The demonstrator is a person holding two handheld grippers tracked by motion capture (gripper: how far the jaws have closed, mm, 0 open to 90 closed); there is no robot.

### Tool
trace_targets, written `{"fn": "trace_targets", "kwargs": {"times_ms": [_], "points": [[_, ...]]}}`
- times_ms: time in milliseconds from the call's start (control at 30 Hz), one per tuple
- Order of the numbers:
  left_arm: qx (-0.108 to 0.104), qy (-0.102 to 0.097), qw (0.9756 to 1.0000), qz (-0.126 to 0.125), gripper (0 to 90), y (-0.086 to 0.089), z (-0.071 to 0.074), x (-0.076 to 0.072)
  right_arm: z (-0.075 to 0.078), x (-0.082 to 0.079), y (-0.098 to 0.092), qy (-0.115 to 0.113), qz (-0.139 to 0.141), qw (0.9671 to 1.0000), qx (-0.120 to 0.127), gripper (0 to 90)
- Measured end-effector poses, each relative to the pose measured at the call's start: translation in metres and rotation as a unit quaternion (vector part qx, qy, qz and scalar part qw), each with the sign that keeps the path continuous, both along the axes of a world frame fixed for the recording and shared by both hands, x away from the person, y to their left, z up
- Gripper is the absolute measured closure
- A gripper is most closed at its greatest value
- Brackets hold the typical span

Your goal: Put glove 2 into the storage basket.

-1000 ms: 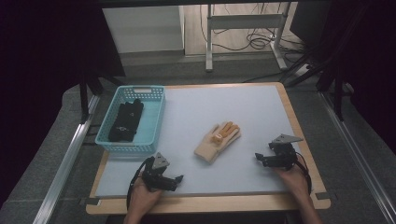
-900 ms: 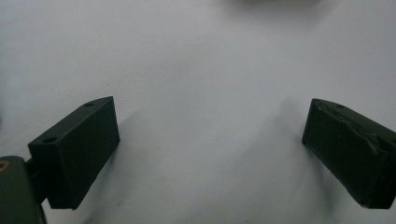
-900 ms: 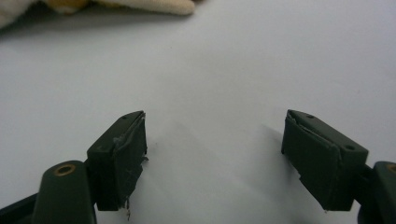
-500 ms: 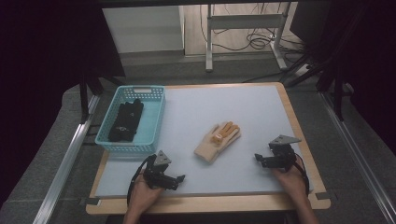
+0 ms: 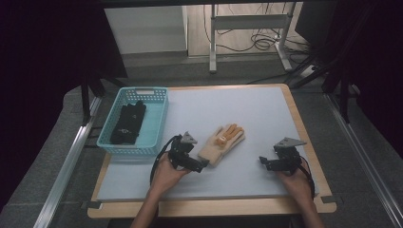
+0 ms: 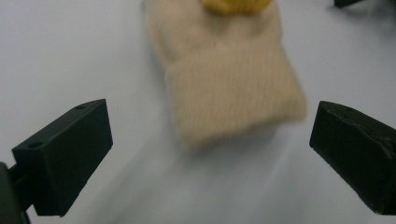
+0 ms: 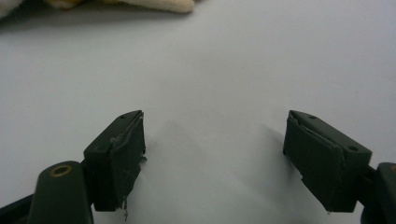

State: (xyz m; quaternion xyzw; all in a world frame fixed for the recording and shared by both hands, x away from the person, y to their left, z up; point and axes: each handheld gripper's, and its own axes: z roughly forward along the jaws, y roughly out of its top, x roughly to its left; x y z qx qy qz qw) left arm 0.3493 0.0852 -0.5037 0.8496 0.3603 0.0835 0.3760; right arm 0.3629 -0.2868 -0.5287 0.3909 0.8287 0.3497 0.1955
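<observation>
pale table mat (image 5: 247, 114), basket (image 5: 157, 114) at upper left; left gripper (image 5: 202, 164) has just been spreading wide, nothing between, probably lining up on the glove cuff (image 6: 233, 88) (right gripper (image 5: 263, 162) spread, idle).

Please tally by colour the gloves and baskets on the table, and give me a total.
Beige gloves with orange fingers: 1, the glove on the mat.
Black gloves: 1 dark bundle in the basket; whether it is one glove or a pair I cannot tell.
Blue baskets: 1, the basket at the left.
Total: 3
</observation>
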Motion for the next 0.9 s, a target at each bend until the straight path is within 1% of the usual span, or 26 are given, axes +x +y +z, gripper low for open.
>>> {"fn": "trace_targets", "kwargs": {"times_ms": [100, 267, 300, 333, 367, 433, 467, 500, 567, 600, 633, 667, 700, 733, 767, 800, 833, 867, 900], "points": [[0.000, 0.009, 1.0000, -0.003, 0.0, -0.016, 0.005, 0.016, 0.000, 0.000, 0.000, 0.000, 0.000, 1.0000, 0.000, 20.4], [0.012, 0.027, 0.9995, -0.010, 0.0, -0.040, 0.007, 0.041, 0.000, 0.000, 0.000, 0.000, 0.000, 1.0000, 0.000, 20.4], [0.014, 0.029, 0.9994, -0.009, 0.0, -0.045, 0.006, 0.045, 0.000, 0.000, 0.000, 0.000, 0.000, 1.0000, 0.000, 20.4], [0.020, 0.038, 0.9990, -0.010, 0.0, -0.053, 0.002, 0.053, 0.000, 0.000, 0.000, 0.000, 0.000, 1.0000, 0.000, 20.4], [0.020, 0.038, 0.9990, -0.010, 0.0, -0.053, 0.002, 0.053, 0.000, 0.000, 0.000, 0.000, 0.000, 1.0000, 0.000, 20.4], [0.026, 0.046, 0.9986, -0.010, 0.0, -0.062, -0.003, 0.059, 0.000, 0.000, 0.000, 0.000, 0.000, 1.0000, 0.000, 20.4], [0.034, 0.053, 0.9979, -0.010, 0.0, -0.070, -0.008, 0.065, 0.000, 0.000, 0.000, 0.000, 0.000, 1.0000, 0.000, 20.4], [0.034, 0.053, 0.9979, -0.010, 0.0, -0.070, -0.008, 0.065, 0.000, 0.000, 0.000, 0.000, 0.000, 1.0000, 0.000, 20.4], [0.046, 0.057, 0.9973, -0.009, 0.0, -0.078, -0.013, 0.069, 0.000, 0.000, 0.000, 0.000, 0.000, 1.0000, 0.000, 20.4], [0.054, 0.056, 0.9969, -0.009, 0.0, -0.081, -0.015, 0.071, 0.000, 0.000, 0.000, 0.000, 0.000, 1.0000, 0.000, 20.4], [0.058, 0.055, 0.9968, -0.005, 0.0, -0.084, -0.016, 0.072, 0.000, 0.000, 0.000, 0.000, 0.000, 1.0000, 0.000, 20.4], [0.068, 0.054, 0.9962, -0.002, 0.4, -0.088, -0.018, 0.074, 0.000, 0.000, 0.000, 0.000, 0.000, 1.0000, 0.000, 20.4], [0.068, 0.054, 0.9962, -0.002, 1.0, -0.088, -0.018, 0.074, 0.000, 0.000, 0.000, 0.000, 0.000, 1.0000, 0.000, 20.4], [0.075, 0.052, 0.9959, 0.002, 1.0, -0.091, -0.019, 0.075, 0.000, 0.000, 0.000, 0.000, 0.000, 1.0000, 0.000, 20.4], [0.082, 0.049, 0.9954, 0.002, 5.3, -0.093, -0.017, 0.074, 0.000, 0.000, 0.000, 0.000, 0.000, 1.0000, 0.000, 20.4], [0.082, 0.049, 0.9954, 0.002, 7.8, -0.093, -0.017, 0.074, 0.000, 0.000, 0.000, 0.000, 0.000, 1.0000, 0.000, 20.4], [0.090, 0.044, 0.9950, -0.002, 13.1, -0.094, -0.016, 0.073, 0.000, 0.000, 0.000, 0.000, 0.000, 1.0000, 0.000, 20.4], [0.090, 0.044, 0.9950, -0.002, 16.6, -0.094, -0.016, 0.073, 0.000, 0.000, 0.000, 0.000, 0.000, 1.0000, 0.000, 20.4], [0.094, 0.042, 0.9946, -0.004, 16.6, -0.095, -0.015, 0.072, 0.000, 0.000, 0.000, 0.000, 0.000, 1.0000, 0.000, 20.4]]}}
